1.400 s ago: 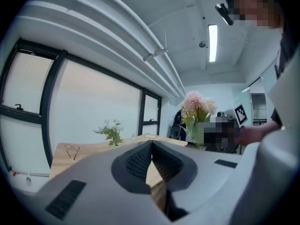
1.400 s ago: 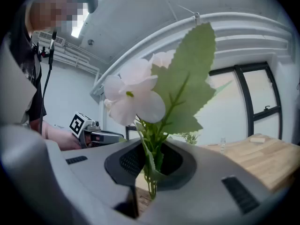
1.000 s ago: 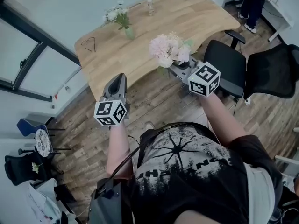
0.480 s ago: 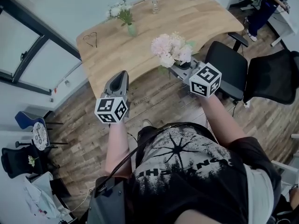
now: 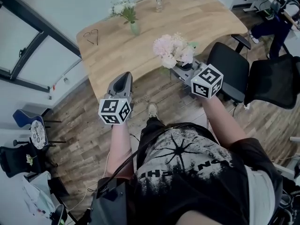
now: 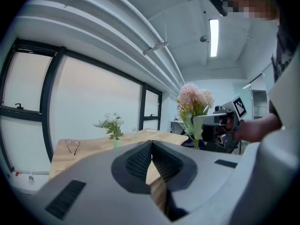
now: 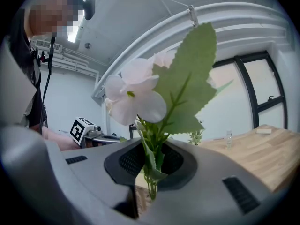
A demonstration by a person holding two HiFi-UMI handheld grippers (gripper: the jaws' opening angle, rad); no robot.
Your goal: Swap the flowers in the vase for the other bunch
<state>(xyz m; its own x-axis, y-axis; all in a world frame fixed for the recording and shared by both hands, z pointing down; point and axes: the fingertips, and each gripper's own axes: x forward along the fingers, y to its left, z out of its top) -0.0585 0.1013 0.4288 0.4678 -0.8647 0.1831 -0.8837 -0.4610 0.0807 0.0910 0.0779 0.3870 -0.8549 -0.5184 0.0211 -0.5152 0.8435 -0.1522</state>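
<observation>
Right black chair (image 5: pixel 276 81) cut off at edge, far vase (image 5: pixel 135 29) and bottle (image 5: pixel 158 3) indistinct

I'm in a black short-sleeved T-shirt (image 5: pixel 187 172) with a pale tree-like print, and a thin black cable (image 5: pixel 124 162) runs beside my left forearm. My left gripper (image 5: pixel 123 80) and right gripper (image 5: pixel 174 69) are grey shells, each carrying a white cube (image 5: pixel 114 111) with black square markers.

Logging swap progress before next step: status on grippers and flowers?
Left gripper shut, empty. Right gripper shut on pink bunch, by the stems. Vase on table holds white flowers, not yet removed. Office chair off to the right, not in the way.
</observation>
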